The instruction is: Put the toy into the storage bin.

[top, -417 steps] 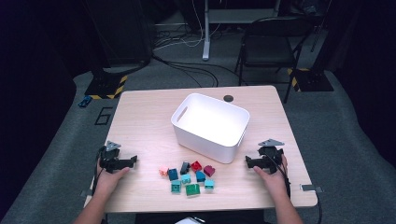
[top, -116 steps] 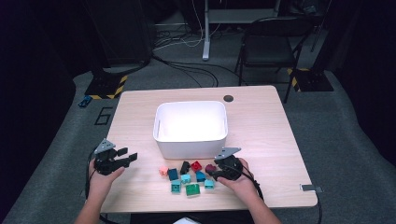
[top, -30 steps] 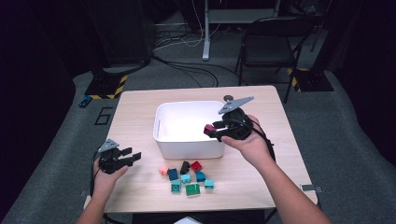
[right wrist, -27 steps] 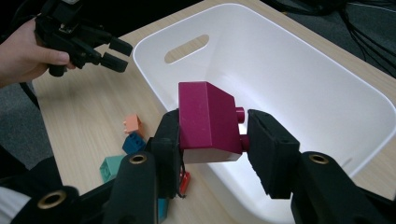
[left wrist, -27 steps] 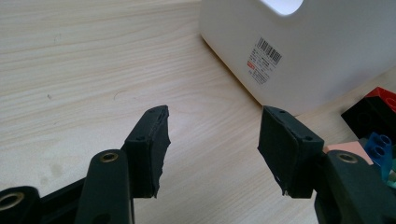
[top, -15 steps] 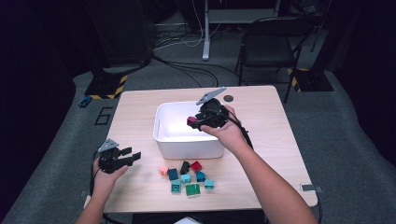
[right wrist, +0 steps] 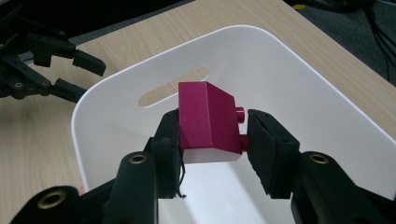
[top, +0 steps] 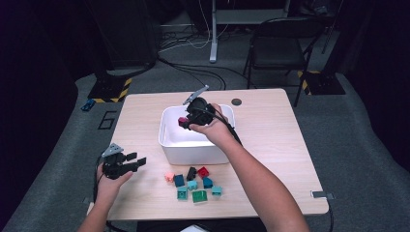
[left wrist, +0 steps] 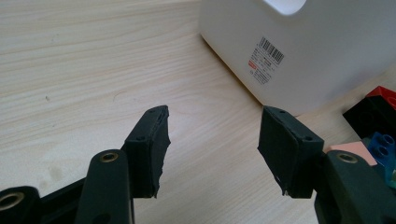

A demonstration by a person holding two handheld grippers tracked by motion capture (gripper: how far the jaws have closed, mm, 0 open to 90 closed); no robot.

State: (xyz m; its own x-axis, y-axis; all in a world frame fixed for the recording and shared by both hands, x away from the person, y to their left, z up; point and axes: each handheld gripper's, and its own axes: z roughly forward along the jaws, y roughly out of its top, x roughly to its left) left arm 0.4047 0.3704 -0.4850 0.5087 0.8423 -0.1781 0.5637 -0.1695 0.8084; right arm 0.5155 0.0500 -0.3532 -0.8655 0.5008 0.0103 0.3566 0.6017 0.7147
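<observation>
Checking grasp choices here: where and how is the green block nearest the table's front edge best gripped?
Grip the green block across its two flat side faces, coming straight down from above. It lies flat and low; small teal blocks sit close beside it, so a level approach looks crowded.

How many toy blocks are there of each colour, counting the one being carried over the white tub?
Magenta block, held in the right gripper: 1
Pink: 1
Black: 1
Red: 1
Dark blue: 2
Light teal: 2
Green: 2
Total: 10
</observation>
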